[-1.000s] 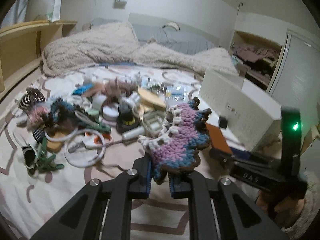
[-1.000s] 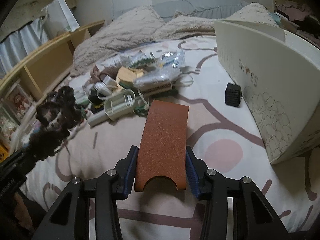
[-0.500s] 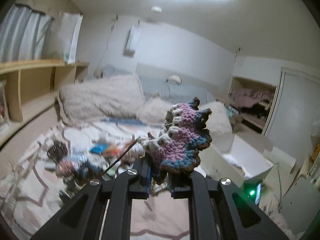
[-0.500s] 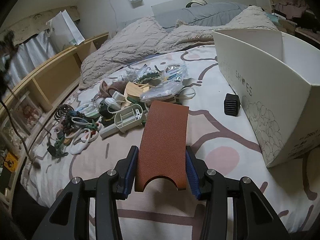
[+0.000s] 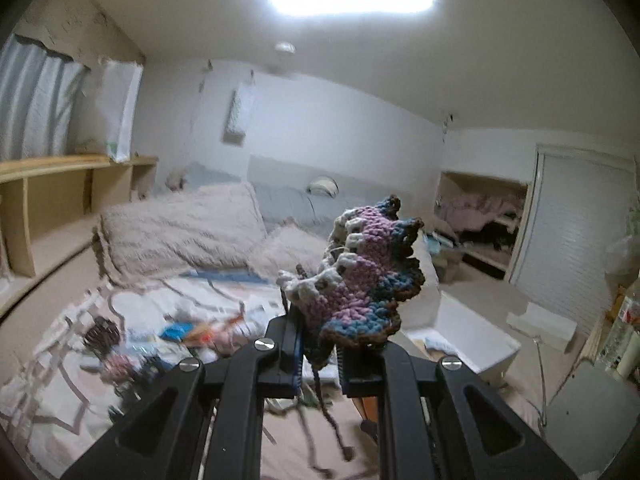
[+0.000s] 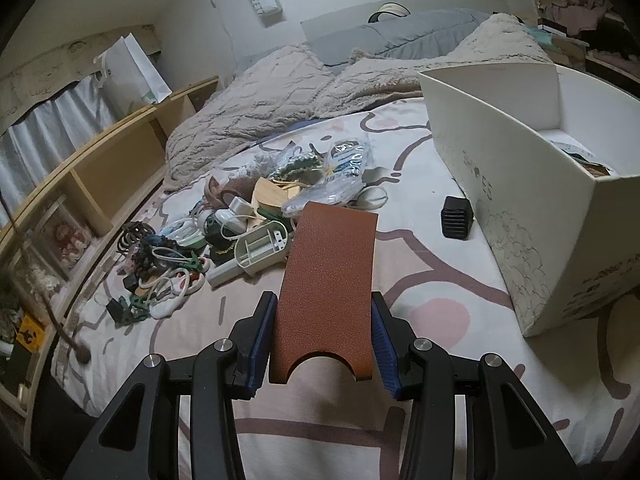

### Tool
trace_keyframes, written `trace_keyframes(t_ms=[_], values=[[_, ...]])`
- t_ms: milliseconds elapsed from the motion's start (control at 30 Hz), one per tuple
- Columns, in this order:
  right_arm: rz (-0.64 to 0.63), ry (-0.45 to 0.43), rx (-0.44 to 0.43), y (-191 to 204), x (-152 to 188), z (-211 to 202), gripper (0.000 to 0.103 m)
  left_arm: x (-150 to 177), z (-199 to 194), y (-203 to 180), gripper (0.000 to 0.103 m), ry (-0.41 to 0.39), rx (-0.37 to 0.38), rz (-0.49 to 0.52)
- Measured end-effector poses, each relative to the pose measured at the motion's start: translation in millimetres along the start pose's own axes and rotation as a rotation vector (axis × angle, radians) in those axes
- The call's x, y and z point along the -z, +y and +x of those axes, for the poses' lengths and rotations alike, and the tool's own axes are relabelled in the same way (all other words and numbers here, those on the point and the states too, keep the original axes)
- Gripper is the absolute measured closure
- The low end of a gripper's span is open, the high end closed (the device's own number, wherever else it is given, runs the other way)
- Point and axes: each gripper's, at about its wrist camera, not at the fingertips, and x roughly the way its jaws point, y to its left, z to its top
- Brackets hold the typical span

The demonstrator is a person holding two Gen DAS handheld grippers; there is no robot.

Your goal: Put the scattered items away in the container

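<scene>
Scattered items [image 6: 256, 216] lying heaped on bed left of white box [image 6: 532, 184], left tool [image 5: 320, 354] pinching crocheted piece [image 5: 360, 276], right tool [image 6: 323, 336] clamping brown leather sleeve [image 6: 328, 280].

From your right wrist camera, the white cardboard shoe box [image 6: 532, 216] stands on the patterned bed sheet [image 6: 432, 280] at two o'clock. The small black ribbed cube [image 6: 457, 218] lies just beside its near wall, at one o'clock. The heap of scattered small items [image 6: 248, 216] spreads from eleven to ten o'clock, well apart from the box. Behind it, at twelve, lies the fluffy beige blanket [image 6: 256, 104]. The long wooden shelf unit [image 6: 92, 172] runs along the bed at nine to ten o'clock.
</scene>
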Motion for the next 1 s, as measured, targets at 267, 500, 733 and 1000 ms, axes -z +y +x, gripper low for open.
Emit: trace_keyframes(t_ms=[267, 500, 733, 1000], values=[[0.012, 0.042, 0.031, -4.2, 2.1, 7.8, 0.057, 73.4, 59.3, 4.4, 0.090, 0.251, -0.035, -0.017], [0.006, 0.063, 0.033, -4.6, 3.0, 11.5, 0.057, 141.4, 93.0, 31.6, 0.090, 0.452, -0.200, 0.022], [-0.010, 0.078, 0.034, -0.8, 4.9, 15.5, 0.057, 173.9, 106.7, 44.9, 0.089, 0.526, -0.268, 0.073], [0.010, 0.092, 0.032, -4.1, 5.1, 18.6, 0.057, 175.1, 106.9, 46.9, 0.028, 0.546, -0.271, 0.095]])
